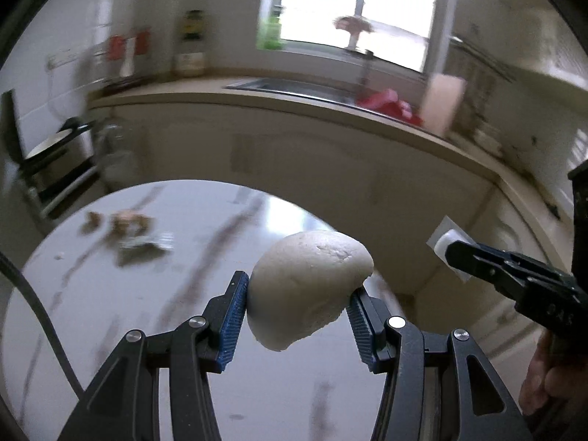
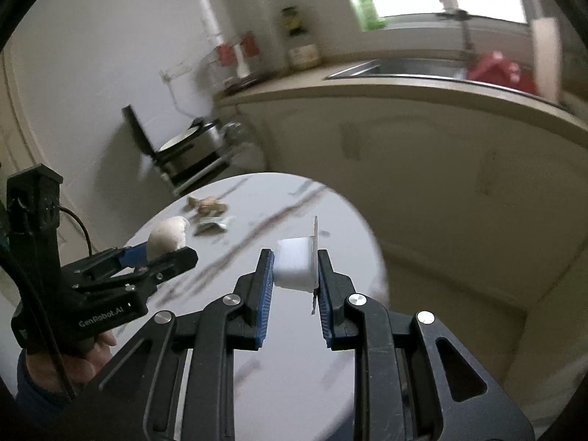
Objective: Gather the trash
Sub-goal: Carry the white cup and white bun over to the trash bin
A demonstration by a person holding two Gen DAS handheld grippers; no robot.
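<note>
Left gripper (image 1: 297, 316) jaws clamp the bun (image 1: 310, 290); right gripper (image 2: 296, 283) jaws clamp the plastic cup (image 2: 294, 266). Scraps (image 2: 207, 213) remain near the desk's (image 2: 294, 349) far edge; grips want firmness.

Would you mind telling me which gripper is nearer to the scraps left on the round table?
Left. The left gripper, holding the white bun, hangs just short of the scraps; the right gripper, gripping the small white cup, is farther back and to their right.
</note>
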